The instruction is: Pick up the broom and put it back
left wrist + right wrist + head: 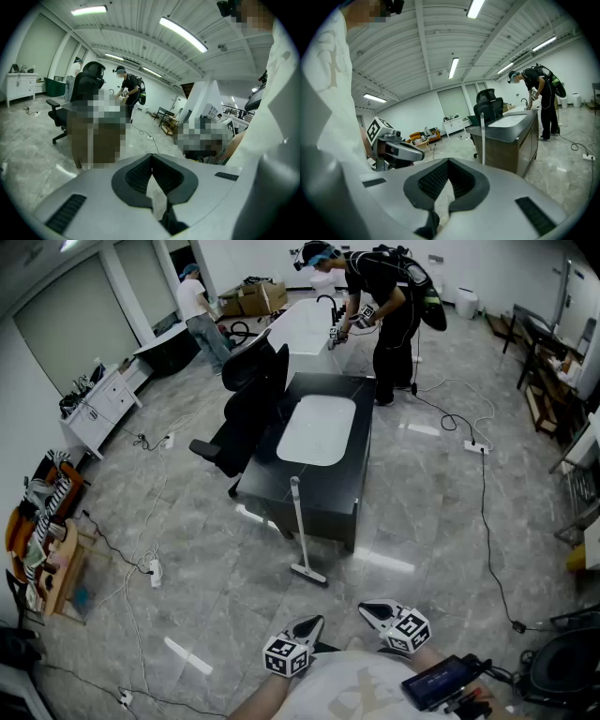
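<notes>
1. L gripper (312,624): bottom centre of frame, jaws together, nothing held.
2. R gripper (368,609): just beside it, jaws also together, empty.
3. Broom (299,521): mid-frame, upright vs front of dark counter (330,498), head on floor. I see both grippers well apart from it.

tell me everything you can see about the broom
The broom is pale, whitish all over, with a long, thin, straight handle and a narrow flat head across the bottom; it looks like plastic, though that is hard to tell. It stands nearly upright, tilted slightly. Its head rests on the grey tiled floor, and its upper handle leans against the front edge of the dark counter. Nothing else touches it, and nobody is holding it.
</notes>
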The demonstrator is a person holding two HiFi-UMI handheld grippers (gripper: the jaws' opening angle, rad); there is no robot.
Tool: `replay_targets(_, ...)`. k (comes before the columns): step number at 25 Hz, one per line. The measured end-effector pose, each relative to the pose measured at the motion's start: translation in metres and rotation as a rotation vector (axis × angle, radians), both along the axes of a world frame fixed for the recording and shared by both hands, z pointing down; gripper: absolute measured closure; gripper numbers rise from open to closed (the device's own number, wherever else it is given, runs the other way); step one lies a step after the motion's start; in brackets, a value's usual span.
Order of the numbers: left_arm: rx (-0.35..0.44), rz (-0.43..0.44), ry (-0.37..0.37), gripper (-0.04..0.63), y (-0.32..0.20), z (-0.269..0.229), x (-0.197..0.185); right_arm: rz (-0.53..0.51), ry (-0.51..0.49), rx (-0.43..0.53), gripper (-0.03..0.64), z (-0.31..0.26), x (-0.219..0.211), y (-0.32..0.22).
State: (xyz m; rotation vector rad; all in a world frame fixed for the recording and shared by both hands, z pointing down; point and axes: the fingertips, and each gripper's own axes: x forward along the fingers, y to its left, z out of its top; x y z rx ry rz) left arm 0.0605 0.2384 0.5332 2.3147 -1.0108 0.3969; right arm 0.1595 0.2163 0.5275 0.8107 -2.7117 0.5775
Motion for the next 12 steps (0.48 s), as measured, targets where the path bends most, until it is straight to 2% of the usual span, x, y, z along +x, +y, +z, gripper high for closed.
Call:
replay_targets(8,-0.003,-0.046,0.005,0.584,0.013,-0.002,-0.027,0.036,-0.054,-0.003,0.6,-0.008,-0.016,0.001)
replay_targets(12,0.0,-0.058,0.011,0.584,0.014,-0.004,-0.043,0.039,-0.044,-0.009,0.6,-0.01,-0.027,-0.001)
